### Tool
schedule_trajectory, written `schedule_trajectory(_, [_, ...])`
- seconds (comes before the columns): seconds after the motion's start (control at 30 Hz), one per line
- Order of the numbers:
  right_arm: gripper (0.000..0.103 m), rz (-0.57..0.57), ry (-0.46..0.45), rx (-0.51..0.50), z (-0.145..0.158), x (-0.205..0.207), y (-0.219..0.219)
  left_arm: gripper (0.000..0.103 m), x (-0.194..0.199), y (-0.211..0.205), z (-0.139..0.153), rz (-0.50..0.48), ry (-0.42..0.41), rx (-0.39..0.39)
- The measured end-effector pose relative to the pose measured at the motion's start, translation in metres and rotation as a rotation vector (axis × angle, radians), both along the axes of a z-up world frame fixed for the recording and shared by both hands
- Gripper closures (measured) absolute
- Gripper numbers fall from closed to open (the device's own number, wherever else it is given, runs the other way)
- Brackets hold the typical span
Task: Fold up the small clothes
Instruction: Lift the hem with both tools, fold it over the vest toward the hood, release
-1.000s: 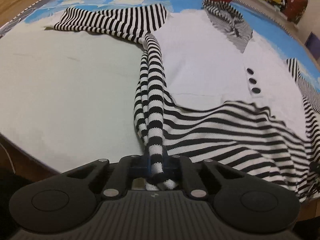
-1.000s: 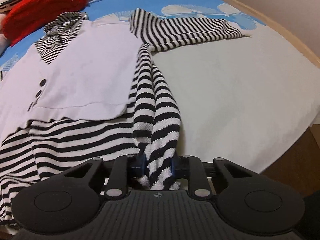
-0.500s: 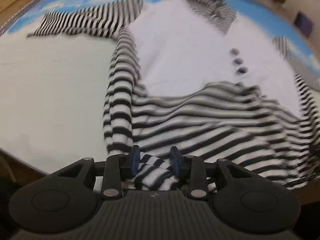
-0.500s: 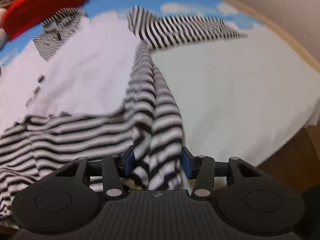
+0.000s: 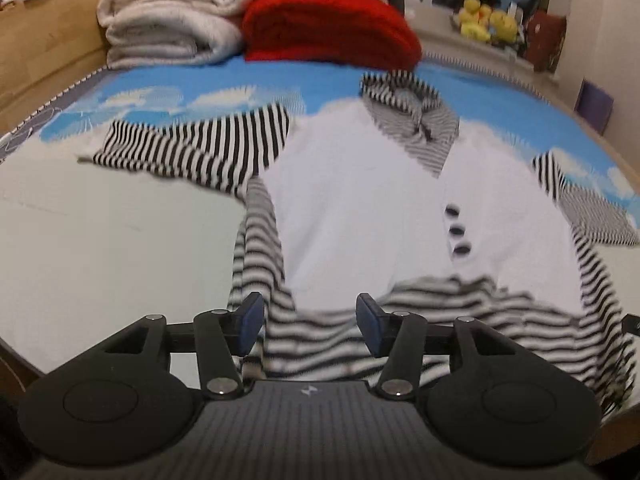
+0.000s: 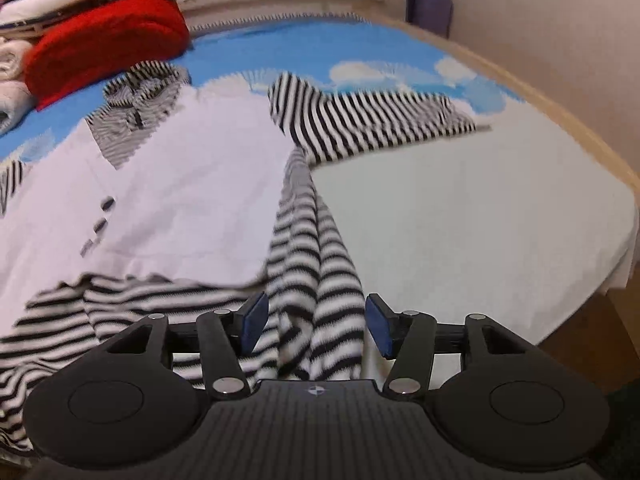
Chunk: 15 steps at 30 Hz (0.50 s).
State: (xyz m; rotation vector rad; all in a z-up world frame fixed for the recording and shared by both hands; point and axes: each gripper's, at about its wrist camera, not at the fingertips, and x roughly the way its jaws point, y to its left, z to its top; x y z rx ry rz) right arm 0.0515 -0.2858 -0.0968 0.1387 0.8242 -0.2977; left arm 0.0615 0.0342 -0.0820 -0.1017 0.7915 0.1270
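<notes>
A small white top with black-and-white striped sleeves, collar and hem (image 5: 360, 208) lies flat on the bed, collar away from me; it also shows in the right wrist view (image 6: 192, 200). My left gripper (image 5: 310, 322) is open, its jaws apart over the striped hem at the garment's left bottom corner. My right gripper (image 6: 314, 326) is open over the bunched striped fabric at the right bottom corner. One striped sleeve (image 5: 192, 148) stretches out to the left and the other sleeve (image 6: 372, 120) to the right. Neither gripper holds cloth.
A red folded knit (image 5: 328, 32) and a stack of folded pale towels (image 5: 168, 20) sit at the bed's far end. The sheet (image 5: 100, 240) is blue with clouds, then pale. Wooden bed edges (image 6: 580, 128) run along both sides. Yellow plush toys (image 5: 484, 20) sit on the sill.
Both grippers have opened and let go of the striped bottom corners, which now lie on the bed. Both have tilted up, so the far end of the bed shows.
</notes>
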Motion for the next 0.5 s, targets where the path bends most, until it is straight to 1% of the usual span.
schedule_trajectory(0.07, [0.044,0.001,-0.044,-0.001,0.010,-0.002,0.001,0.045,0.003,0.005,0.012,0.009,-0.031,-0.011])
schedule_trajectory(0.13, [0.044,-0.005,-0.115,0.006,0.025,-0.004,0.002,0.040,0.013,0.013,0.028,0.033,-0.045,-0.031])
schedule_trajectory(0.17, [0.043,-0.001,-0.152,0.005,0.033,-0.005,0.003,0.040,0.020,0.017,0.037,0.039,-0.055,-0.043])
schedule_trajectory(0.2, [0.040,0.008,-0.192,0.000,0.043,-0.006,0.005,0.039,0.029,0.022,0.047,0.046,-0.067,-0.053])
schedule_trajectory(0.23, [0.035,0.017,-0.230,-0.005,0.054,-0.005,0.006,0.036,0.040,0.028,0.058,0.057,-0.084,-0.061])
schedule_trajectory(0.27, [0.033,0.026,-0.266,-0.001,0.065,-0.003,0.008,0.034,0.053,0.034,0.068,0.067,-0.102,-0.067])
schedule_trajectory(0.3, [0.029,0.036,-0.299,0.008,0.075,-0.001,0.009,0.031,0.065,0.039,0.078,0.075,-0.118,-0.074])
schedule_trajectory(0.33, [0.028,0.055,-0.334,0.016,0.088,0.003,0.012,0.029,0.079,0.045,0.087,0.082,-0.135,-0.080])
schedule_trajectory(0.4, [0.028,0.102,-0.383,0.004,0.110,0.016,0.020,0.028,0.112,0.059,0.105,0.097,-0.173,-0.083])
schedule_trajectory(0.5, [0.024,0.183,-0.444,0.016,0.141,0.042,0.031,0.027,0.164,0.085,0.116,0.112,-0.187,-0.068])
